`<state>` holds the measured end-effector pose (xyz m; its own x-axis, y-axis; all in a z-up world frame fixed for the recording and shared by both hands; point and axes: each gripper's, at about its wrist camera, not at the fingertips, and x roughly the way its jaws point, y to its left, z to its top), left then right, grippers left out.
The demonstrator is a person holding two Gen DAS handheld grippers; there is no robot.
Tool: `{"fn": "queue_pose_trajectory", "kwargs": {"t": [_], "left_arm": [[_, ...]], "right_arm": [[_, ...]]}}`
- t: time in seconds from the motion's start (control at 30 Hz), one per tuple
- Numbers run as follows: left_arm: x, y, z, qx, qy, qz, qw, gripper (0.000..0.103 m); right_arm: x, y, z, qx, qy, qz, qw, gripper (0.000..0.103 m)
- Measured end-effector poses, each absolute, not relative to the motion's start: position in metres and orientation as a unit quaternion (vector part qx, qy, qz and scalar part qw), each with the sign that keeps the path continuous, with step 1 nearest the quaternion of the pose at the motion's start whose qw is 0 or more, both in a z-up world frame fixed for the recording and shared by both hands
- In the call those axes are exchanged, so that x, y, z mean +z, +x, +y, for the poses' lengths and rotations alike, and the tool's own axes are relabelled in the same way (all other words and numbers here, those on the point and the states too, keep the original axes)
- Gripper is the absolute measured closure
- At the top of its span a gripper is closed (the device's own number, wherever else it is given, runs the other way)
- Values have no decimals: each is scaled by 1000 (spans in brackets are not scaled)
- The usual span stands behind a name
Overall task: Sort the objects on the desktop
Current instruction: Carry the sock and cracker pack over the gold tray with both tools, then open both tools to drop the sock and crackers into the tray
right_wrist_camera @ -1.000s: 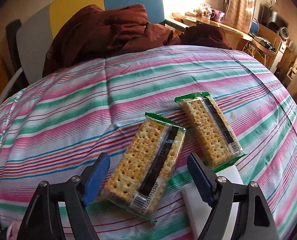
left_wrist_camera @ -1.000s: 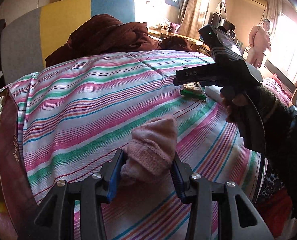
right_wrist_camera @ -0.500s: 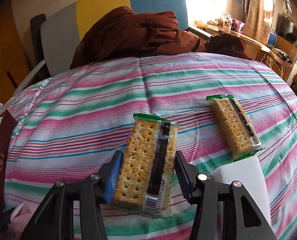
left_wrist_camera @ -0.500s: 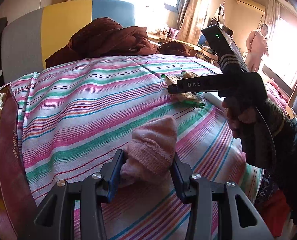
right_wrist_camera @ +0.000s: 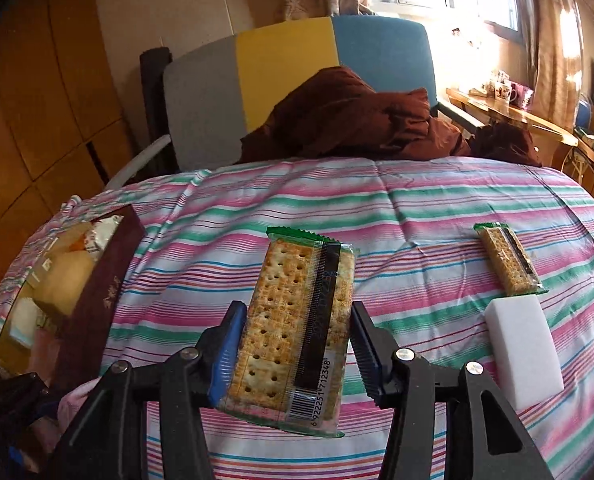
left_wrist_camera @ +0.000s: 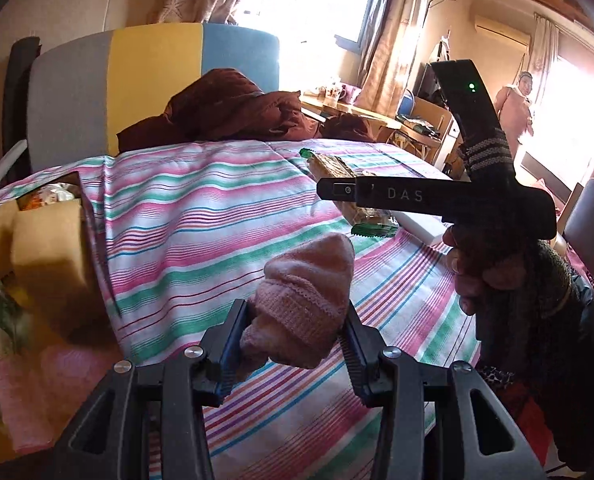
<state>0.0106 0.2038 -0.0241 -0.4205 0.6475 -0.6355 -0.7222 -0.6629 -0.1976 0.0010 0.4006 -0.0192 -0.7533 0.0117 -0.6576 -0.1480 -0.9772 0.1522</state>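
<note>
Both claws loaded, sorting part done

Your left claw (left_wrist_camera: 295,330) is clenched on the pink knit sock (left_wrist_camera: 305,304); your right claw (right_wrist_camera: 297,346) grips the cracker pack (right_wrist_camera: 297,320), barcode 6 922251 712348. Box (right_wrist_camera: 109,280) already holds items; second cracker pack (right_wrist_camera: 507,262) and white sponge (right_wrist_camera: 523,344) lie on the bed (right_wrist_camera: 417,208). "DAS" marks your right tool.

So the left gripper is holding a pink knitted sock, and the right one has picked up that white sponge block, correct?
Not quite. The left gripper does hold the pink knitted sock, but the right gripper is clamped on a cracker packet, not the sponge. The right wrist view shows the white sponge block lying untouched on the striped cloth, beside a second cracker packet.
</note>
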Motion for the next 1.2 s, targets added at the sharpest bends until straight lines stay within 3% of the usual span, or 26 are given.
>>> {"fn": "queue_pose_trajectory", "kwargs": {"t": [0.7, 1.2], "left_arm": [[4, -6, -10, 927, -322, -36, 187, 58], [-11, -60, -78, 924, -352, -91, 120, 58]], "right_arm": [[32, -31, 189, 930, -314, 11, -190, 51], [5, -68, 131, 909, -358, -21, -211, 51]]}}
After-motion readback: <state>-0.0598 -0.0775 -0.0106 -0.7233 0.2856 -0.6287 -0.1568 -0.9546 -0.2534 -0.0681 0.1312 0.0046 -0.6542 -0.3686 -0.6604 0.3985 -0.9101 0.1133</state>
